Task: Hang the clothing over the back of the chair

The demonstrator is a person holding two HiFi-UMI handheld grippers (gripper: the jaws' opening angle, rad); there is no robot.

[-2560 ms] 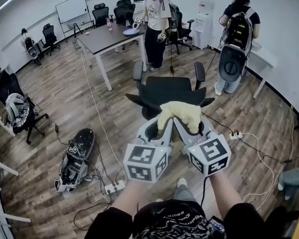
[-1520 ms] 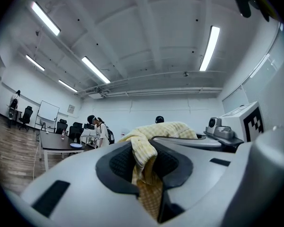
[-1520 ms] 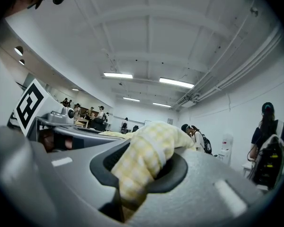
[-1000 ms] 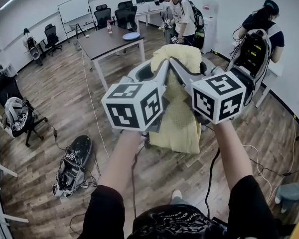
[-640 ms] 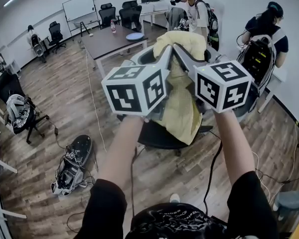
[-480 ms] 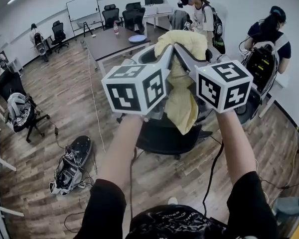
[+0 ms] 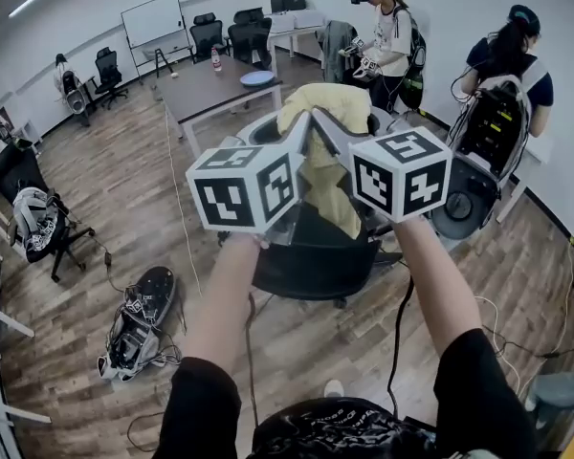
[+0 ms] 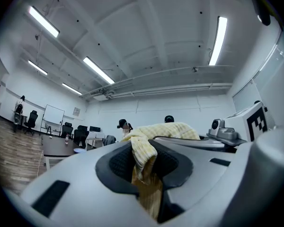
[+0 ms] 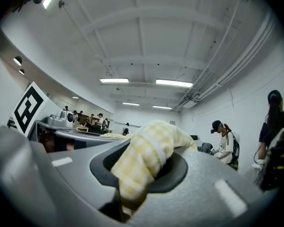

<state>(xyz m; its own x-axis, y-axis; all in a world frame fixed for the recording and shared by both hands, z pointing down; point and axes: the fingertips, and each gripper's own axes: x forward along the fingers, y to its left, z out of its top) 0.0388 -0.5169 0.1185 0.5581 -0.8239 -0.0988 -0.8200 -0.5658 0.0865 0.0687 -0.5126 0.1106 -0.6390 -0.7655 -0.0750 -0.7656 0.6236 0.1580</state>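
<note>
Left claw (image 7: 297, 137) and right claw (image 7: 327, 134), side by side above the chair (image 7: 311, 261), are each pinched nearly closed on the top of the yellow garment (image 7: 330, 185). It dangles over the chair; I can't tell if the hem touches. The lift looks done. Draping it over the back and letting go remain.

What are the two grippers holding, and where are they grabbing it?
The left gripper and right gripper each pinch the pale yellow checked cloth garment by a bunched fold at its top; the rest hangs down.
</note>
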